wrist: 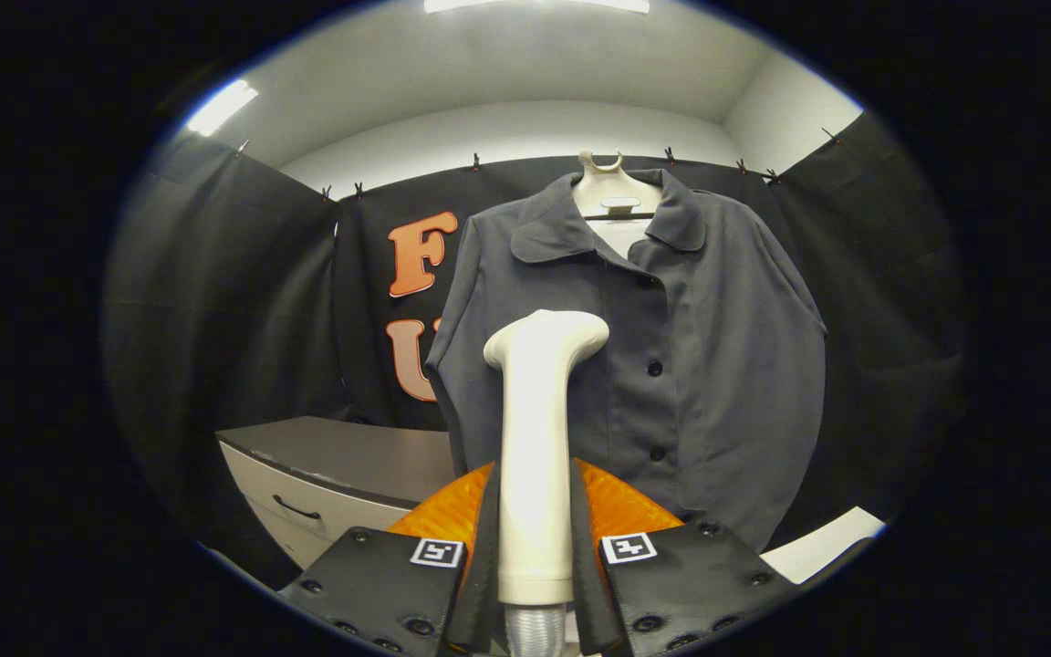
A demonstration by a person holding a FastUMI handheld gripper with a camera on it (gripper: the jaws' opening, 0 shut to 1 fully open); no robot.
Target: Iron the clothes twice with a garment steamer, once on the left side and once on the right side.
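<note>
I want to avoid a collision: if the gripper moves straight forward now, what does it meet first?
Probably the grey shirt: the gripper is shut on the steamer, whose head reaches the cloth first; the gap is unclear.

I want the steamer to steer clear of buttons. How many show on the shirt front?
3 down the shirt's placket: one below the collar, one mid-chest, one lower. The steamer, gripped in the tool, may hide more.

Steamer (536,438) hose and shirt (671,365) hem, both hidden behind the fingers (379,584).
</note>
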